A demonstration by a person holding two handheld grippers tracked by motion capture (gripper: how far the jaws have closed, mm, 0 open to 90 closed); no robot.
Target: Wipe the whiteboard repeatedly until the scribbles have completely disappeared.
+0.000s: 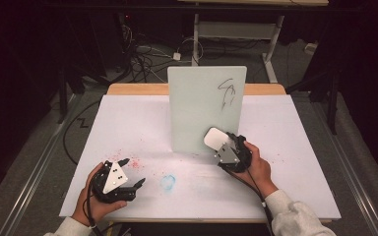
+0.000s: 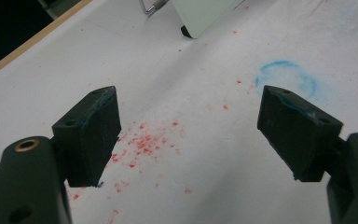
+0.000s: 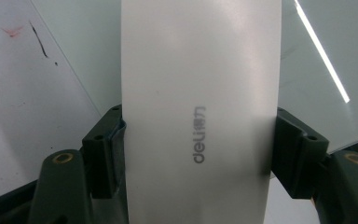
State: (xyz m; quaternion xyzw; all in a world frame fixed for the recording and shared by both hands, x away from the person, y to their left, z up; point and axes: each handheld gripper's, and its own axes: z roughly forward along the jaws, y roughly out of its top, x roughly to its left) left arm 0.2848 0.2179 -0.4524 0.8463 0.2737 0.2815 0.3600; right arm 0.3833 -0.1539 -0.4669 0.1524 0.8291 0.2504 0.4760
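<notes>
Whiteboard (image 1: 204, 110) is standing upright at the table's (image 1: 128, 118) centre, toward 12 o'clock, with a black scribble (image 1: 228, 92) near its upper right corner. We're holding a white eraser block (image 1: 216, 138) in the right gripper (image 1: 225, 145), pressing it against or just in front of the board's lower right area; we can't tell whether it is actually touching. In the right gripper view, both jaws are clamping the eraser's (image 3: 199, 112) long sides, "deli" logo (image 3: 199, 135) facing the camera, with the board surface (image 3: 317, 70) behind it and a bright reflected strip (image 3: 321, 51) at 1 o'clock. A short black mark (image 3: 39, 41) and a red smudge (image 3: 10, 31) are showing on the table surface at 10 o'clock in that view.

We're keeping the left gripper (image 1: 134, 173) at 7 o'clock on the table, well apart from the board, jaws spread wide and holding nothing. In the left gripper view, the left gripper (image 2: 186, 133) is hovering over scattered red specks (image 2: 144, 142), with a faint blue ring stain (image 2: 286, 77) at 1 o'clock beside the right jaw and the board's bottom corner (image 2: 200, 18) at 12 o'clock. In the high view the red specks (image 1: 128, 160) are lying just past the left gripper and the blue ring (image 1: 168, 182) is sitting at 6 o'clock between our two hands. Left hand (image 1: 96, 194) and right hand (image 1: 258, 167) are gripping the tool bodies.
</notes>
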